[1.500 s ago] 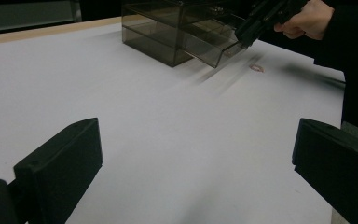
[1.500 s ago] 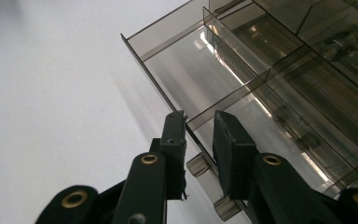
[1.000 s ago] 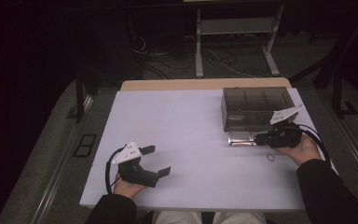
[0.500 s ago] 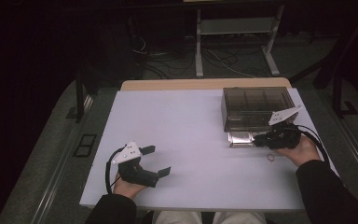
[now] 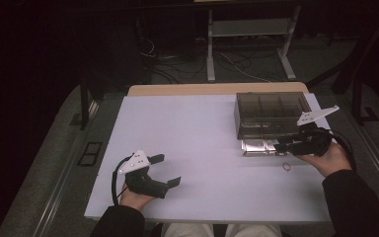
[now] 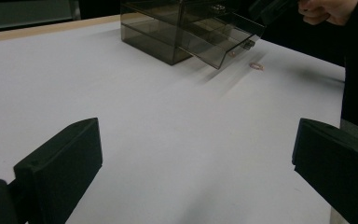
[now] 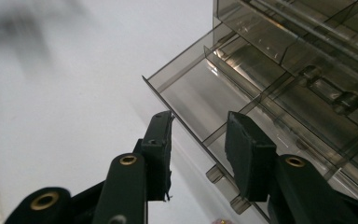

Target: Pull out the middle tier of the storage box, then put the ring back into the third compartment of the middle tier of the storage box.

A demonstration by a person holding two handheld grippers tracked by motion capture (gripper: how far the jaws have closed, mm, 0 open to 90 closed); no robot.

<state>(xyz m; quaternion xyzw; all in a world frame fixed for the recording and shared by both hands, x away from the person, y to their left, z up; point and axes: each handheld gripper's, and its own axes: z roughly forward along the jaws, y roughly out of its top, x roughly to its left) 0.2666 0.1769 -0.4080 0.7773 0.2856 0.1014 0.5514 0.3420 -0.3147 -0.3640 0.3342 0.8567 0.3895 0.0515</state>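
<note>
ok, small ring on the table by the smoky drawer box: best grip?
Probably across its rim from straight above: the small pinkish ring lies flat on the white table, so there is no side face. The pulled-out clear drawer crowds the far side, so close the tongs parallel to it.

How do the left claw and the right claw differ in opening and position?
The left claw stands wide open over bare white table; the right claw is narrower, having just been opening, nothing pressed between its pads, at the smoky clear plastic drawer pulled from its box. Both are black and hand-held.
</note>
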